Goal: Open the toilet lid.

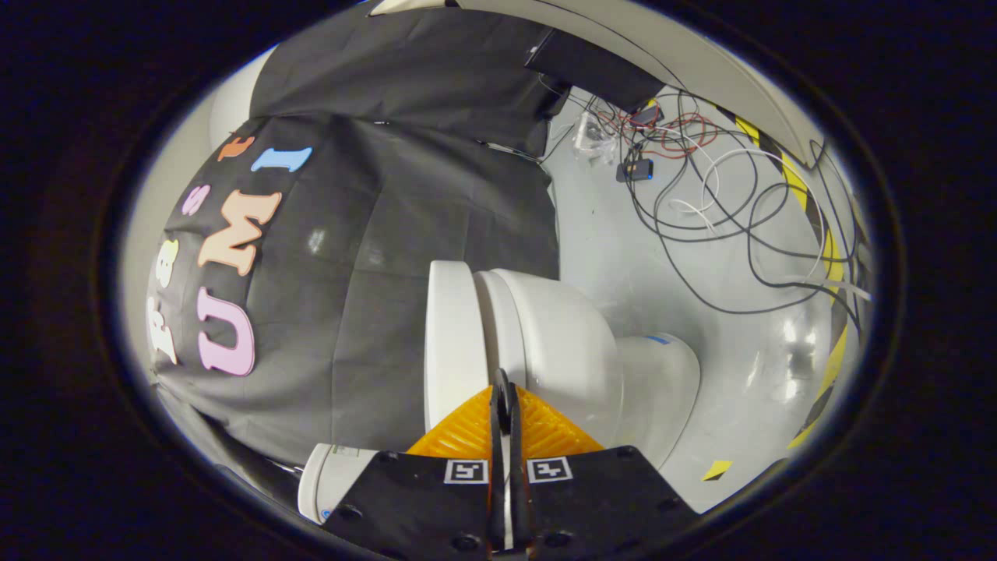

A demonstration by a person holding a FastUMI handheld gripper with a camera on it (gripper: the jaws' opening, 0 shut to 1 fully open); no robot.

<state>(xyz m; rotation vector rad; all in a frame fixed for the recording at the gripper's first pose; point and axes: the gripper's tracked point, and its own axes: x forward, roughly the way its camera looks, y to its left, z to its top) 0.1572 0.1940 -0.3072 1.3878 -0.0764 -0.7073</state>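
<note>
Claw (502, 397): two ribbed wedge-shaped fingers (467, 432) pressed nearly together, mounted on dark plates with round screws, each plate bearing a square black-and-white marker (466, 471).

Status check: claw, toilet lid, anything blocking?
Claw shut on the white plastic toilet lid's edge. Lid lies against the white toilet bowl. Tangled black cables on grey floor beyond, clear of the lid.

Tongs (504, 389) closed before toilet lid (450, 343); cables (724, 195) on floor (623, 257) beyond.

Claw (502, 389) fingers nearly closed at toilet lid (448, 335) edge; cables (701, 179) on floor (623, 249) beyond.
</note>
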